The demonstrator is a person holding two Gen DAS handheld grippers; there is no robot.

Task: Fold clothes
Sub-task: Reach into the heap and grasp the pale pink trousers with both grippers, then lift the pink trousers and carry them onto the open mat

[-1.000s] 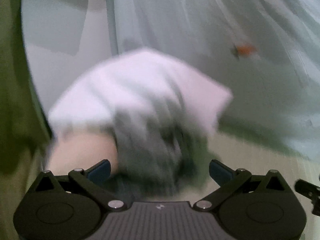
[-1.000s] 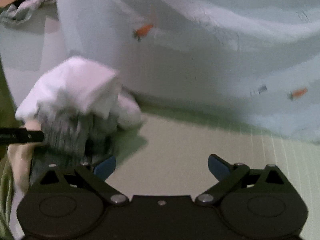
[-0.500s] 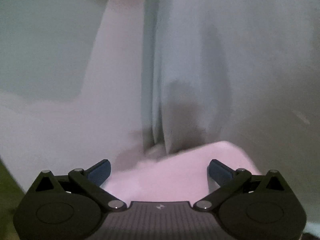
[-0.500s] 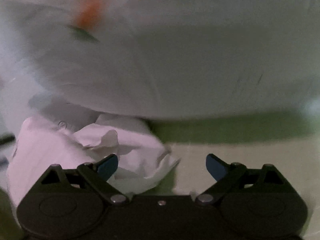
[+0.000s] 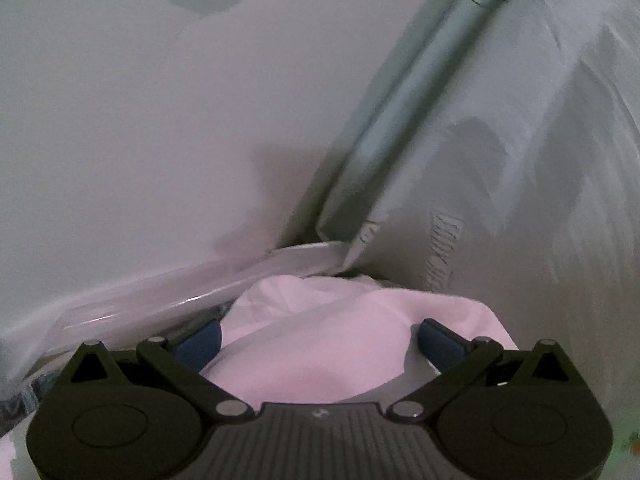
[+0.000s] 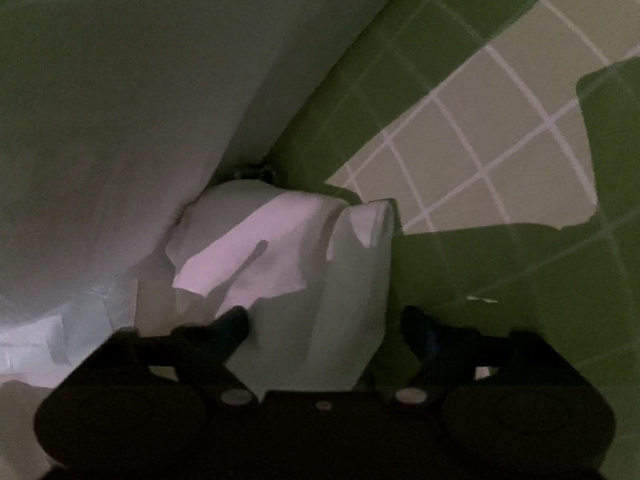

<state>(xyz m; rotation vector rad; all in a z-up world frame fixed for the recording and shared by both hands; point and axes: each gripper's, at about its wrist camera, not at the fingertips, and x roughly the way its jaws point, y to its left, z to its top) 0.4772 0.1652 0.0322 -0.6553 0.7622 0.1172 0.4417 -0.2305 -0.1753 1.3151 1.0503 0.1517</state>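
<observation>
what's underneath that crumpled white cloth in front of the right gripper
The crumpled white cloth lies on a green checked sheet, visible to its right. Whatever sits directly beneath it is covered.

Dim indoor light with a pale violet cast, fisheye bending and black corners at every edge, left wrist view soft and faintly grainy, right wrist view darker, hard-edged shadows across the green checked cover [image 6: 472,152], gripper body nearly black

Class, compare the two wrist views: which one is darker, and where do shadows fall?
Right wrist view: dimmer, right gripper nearly silhouetted, hard shadows across the green checked sheet. Left wrist view: brighter, soft shadow on the pale bedding above the white garment; fisheye corners black.
</observation>
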